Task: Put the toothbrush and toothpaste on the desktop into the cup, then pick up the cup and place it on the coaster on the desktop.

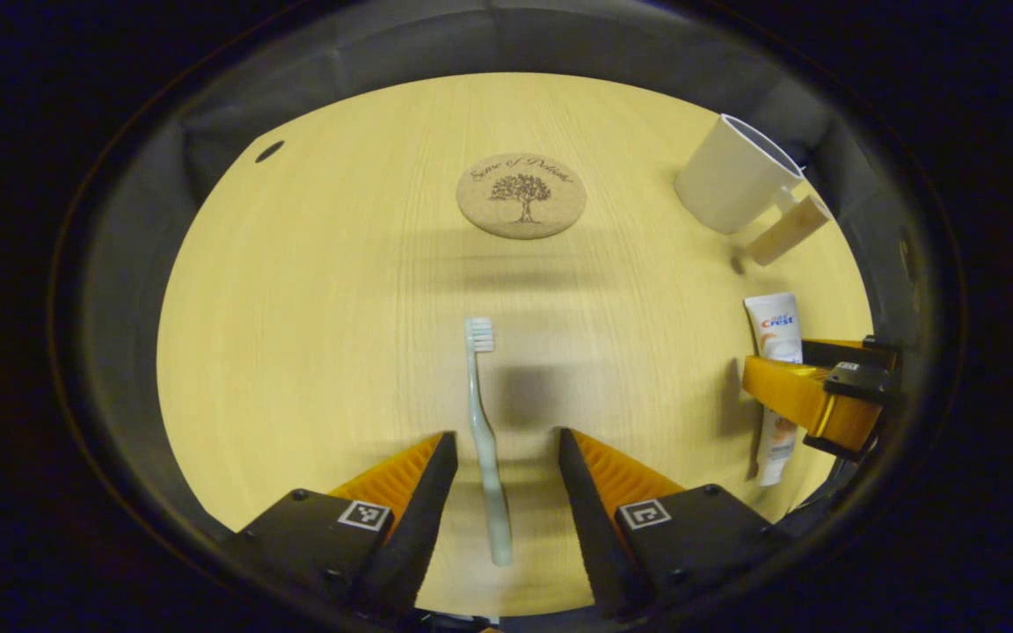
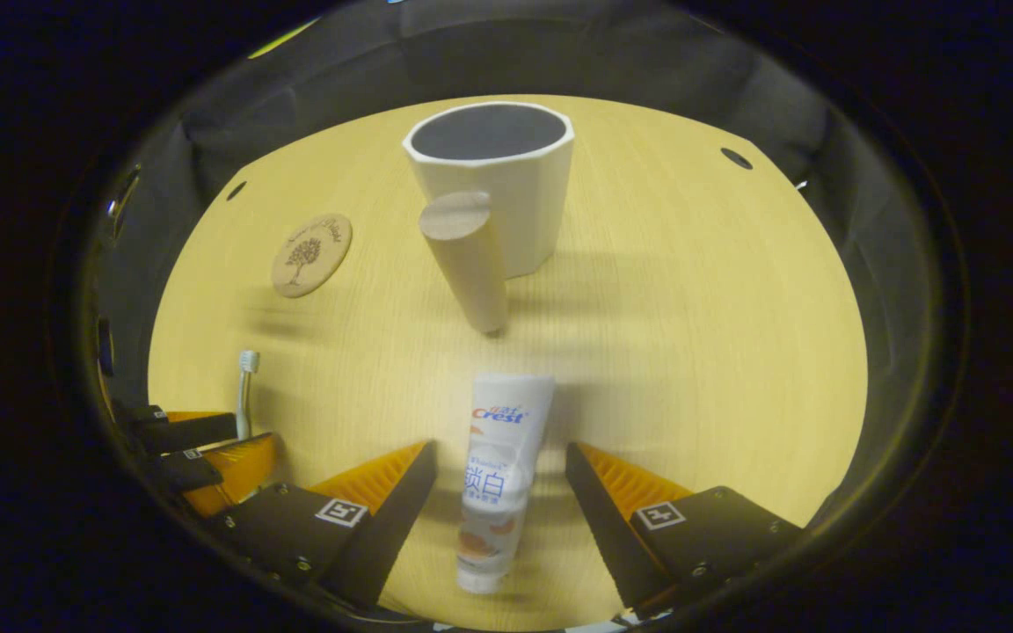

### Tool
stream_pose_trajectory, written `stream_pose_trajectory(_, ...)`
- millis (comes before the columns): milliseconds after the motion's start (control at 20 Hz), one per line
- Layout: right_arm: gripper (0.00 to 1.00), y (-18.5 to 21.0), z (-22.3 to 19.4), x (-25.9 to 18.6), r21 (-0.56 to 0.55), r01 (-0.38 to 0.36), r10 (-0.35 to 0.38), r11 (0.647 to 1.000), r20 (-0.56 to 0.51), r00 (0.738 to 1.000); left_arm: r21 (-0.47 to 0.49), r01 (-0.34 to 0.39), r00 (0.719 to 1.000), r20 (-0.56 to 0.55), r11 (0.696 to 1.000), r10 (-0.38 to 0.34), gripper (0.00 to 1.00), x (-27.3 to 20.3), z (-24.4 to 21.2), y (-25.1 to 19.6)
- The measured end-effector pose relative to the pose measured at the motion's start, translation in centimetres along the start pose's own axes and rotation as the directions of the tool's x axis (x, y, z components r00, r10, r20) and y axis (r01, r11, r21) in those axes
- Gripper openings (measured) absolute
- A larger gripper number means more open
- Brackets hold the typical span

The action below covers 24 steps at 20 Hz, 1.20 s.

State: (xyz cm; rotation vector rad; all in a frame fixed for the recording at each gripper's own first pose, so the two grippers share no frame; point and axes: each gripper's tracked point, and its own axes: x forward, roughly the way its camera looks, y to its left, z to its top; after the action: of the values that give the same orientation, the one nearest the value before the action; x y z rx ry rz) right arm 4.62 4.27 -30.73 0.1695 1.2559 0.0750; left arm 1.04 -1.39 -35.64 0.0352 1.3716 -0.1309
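Note:
A pale green toothbrush (image 1: 484,422) lies flat on the wooden desktop, bristles pointing away. My left gripper (image 1: 506,453) is open and straddles its handle without touching it. A white toothpaste tube (image 2: 499,466) lies flat between the open fingers of my right gripper (image 2: 499,462), cap end nearest the camera. The same toothpaste tube (image 1: 775,352) lies at the right of the left gripper view, under the right gripper (image 1: 810,396). A white cup (image 2: 496,189) with a wooden handle (image 2: 467,259) stands upright beyond the tube. A round cork coaster (image 1: 521,195) lies ahead of the toothbrush.
The desktop (image 1: 313,316) is a light wood table with small dark holes (image 2: 736,158) near its far corners. The left gripper (image 2: 199,453) shows at the lower left of the right gripper view, beside the toothbrush head (image 2: 248,362). Dark cloth walls surround the table.

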Motion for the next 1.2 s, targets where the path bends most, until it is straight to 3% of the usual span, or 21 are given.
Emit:
stream_pose_trajectory(100, 0.86, -0.3, -0.2, 0.0, -0.007, 0.019, -0.019, 1.0, -0.003, 1.0, -0.009, -0.002, 1.0, 0.014, 1.0, 0.002, 0.61, 0.0, 0.0, -0.4)
stream_pose_trajectory(150, 0.77, -0.4, -0.2, 0.0, -0.013, 0.026, -0.027, 1.0, -0.006, 1.0, -0.005, -0.005, 1.0, 0.014, 1.0, 0.005, 0.51, 0.0, 0.0, -0.5)
stream_pose_trajectory(200, 0.75, -0.6, -0.4, 0.1, -0.017, 0.036, -0.036, 0.999, -0.005, 0.999, 0.001, 0.0, 1.0, 0.016, 1.0, 0.0, 0.53, 0.1, 0.0, -0.6)
stream_pose_trajectory(250, 0.64, -0.7, -0.5, -0.2, -0.016, 0.037, -0.037, 0.999, -0.007, 0.999, -0.011, 0.0, 1.0, 0.022, 1.0, 0.001, 0.45, -0.1, 0.0, -0.5)
stream_pose_trajectory(300, 0.59, -0.6, -0.7, -0.2, -0.02, 0.036, -0.036, 0.999, -0.013, 0.999, -0.01, 0.005, 1.0, 0.024, 1.0, -0.005, 0.28, -0.3, 0.2, -0.6)
stream_pose_trajectory(350, 0.59, -0.8, -0.6, -0.3, -0.02, 0.036, -0.036, 0.999, -0.008, 0.999, -0.005, 0.011, 1.0, 0.022, 1.0, -0.011, 0.28, -0.5, 0.2, -0.6)
stream_pose_trajectory(450, 0.48, -0.9, -0.7, -0.1, -0.013, 0.033, -0.033, 0.999, -0.004, 0.999, -0.001, 0.009, 0.999, 0.038, 1.0, -0.009, 0.27, -0.2, 0.2, -0.1)
stream_pose_trajectory(500, 0.43, -0.8, -0.8, -0.2, -0.018, 0.028, -0.028, 0.999, -0.006, 1.0, -0.002, 0.018, 0.999, 0.035, 1.0, -0.018, 0.14, -0.5, 0.2, -0.2)
stream_pose_trajectory(800, 0.37, -0.9, -0.8, -0.4, -0.027, 0.014, -0.014, 1.0, 0.031, 0.999, -0.009, 0.062, 0.995, 0.075, 0.998, -0.061, 0.1, -0.7, 0.4, 0.1)
stream_pose_trajectory(850, 0.31, -0.8, -0.7, -0.4, -0.022, 0.005, -0.004, 1.0, 0.032, 0.999, -0.01, 0.068, 0.994, 0.085, 0.998, -0.067, 0.1, -0.8, 0.4, 0.2)
stream_pose_trajectory(1200, 0.32, -1.1, -0.3, -2.3, 0.009, -0.082, 0.08, 0.997, 0.147, 0.986, -0.025, 0.086, 0.98, 0.185, 0.996, -0.08, 0.08, -2.1, 0.4, 0.7)
